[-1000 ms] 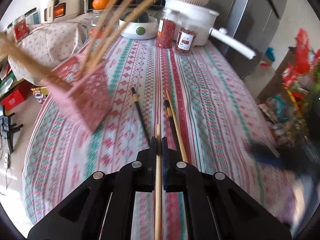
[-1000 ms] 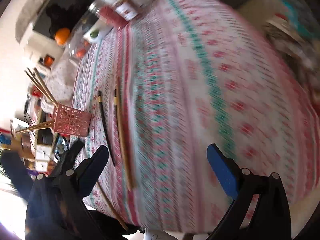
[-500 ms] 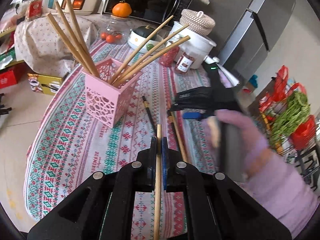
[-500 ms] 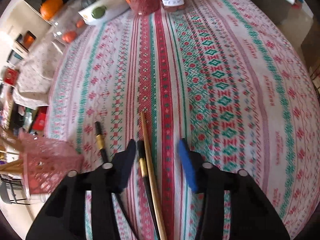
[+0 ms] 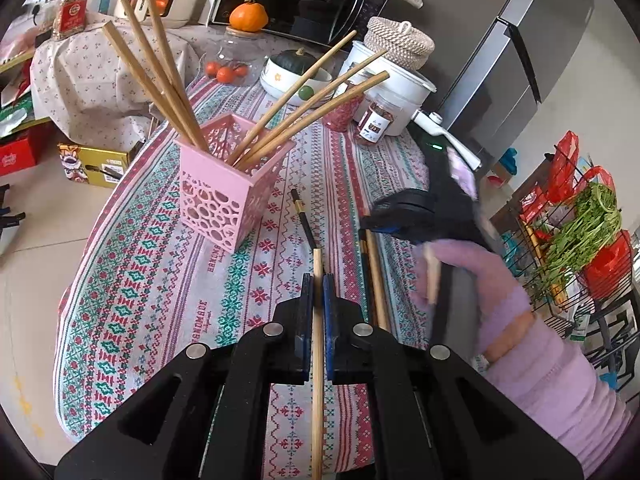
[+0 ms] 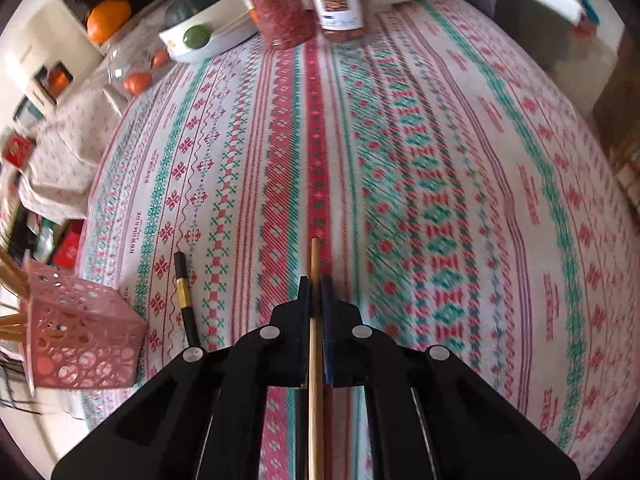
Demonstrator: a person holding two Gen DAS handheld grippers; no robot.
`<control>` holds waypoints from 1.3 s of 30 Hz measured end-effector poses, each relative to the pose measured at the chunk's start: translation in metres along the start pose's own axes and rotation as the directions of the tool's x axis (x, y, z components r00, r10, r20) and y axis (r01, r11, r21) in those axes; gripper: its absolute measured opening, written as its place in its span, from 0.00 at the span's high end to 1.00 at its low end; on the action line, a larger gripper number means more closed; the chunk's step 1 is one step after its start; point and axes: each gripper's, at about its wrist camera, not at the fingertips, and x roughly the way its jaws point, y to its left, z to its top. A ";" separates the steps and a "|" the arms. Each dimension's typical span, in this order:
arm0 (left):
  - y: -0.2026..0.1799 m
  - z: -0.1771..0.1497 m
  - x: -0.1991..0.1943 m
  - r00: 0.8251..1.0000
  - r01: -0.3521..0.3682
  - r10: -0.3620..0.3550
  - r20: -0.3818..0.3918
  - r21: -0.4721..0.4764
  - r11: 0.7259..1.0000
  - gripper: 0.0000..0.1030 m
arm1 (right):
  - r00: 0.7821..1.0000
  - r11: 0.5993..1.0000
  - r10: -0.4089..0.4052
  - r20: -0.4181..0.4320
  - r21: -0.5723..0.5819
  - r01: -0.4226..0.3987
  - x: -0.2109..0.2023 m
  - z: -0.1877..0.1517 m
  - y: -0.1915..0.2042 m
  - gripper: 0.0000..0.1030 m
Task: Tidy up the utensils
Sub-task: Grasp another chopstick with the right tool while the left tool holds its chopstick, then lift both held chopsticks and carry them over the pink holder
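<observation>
Since half a second earlier, right gripper [image 6: 316,280] had closed on a wooden chopstick [image 6: 315,264] lying on the tablecloth [image 6: 440,160]; left gripper [image 5: 317,278] clamped another chopstick [image 5: 317,264], presumably bound for the pink holder [image 5: 224,196] nearby.

Patterned tablecloth [image 5: 168,280], spice jars [image 6: 338,0], orange [image 5: 248,17], white pot [image 5: 394,92].

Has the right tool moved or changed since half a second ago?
Yes. The right tool was open around the wooden chopstick on the striped tablecloth; now it is shut on that chopstick, beside the black chopstick.
</observation>
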 end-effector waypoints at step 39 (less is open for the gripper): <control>-0.025 0.025 -0.132 0.959 -0.022 0.015 0.285 0.022 1.000 0.96 | 0.859 0.920 0.387 0.335 -0.202 -0.336 -0.268 -0.136 -0.013 0.95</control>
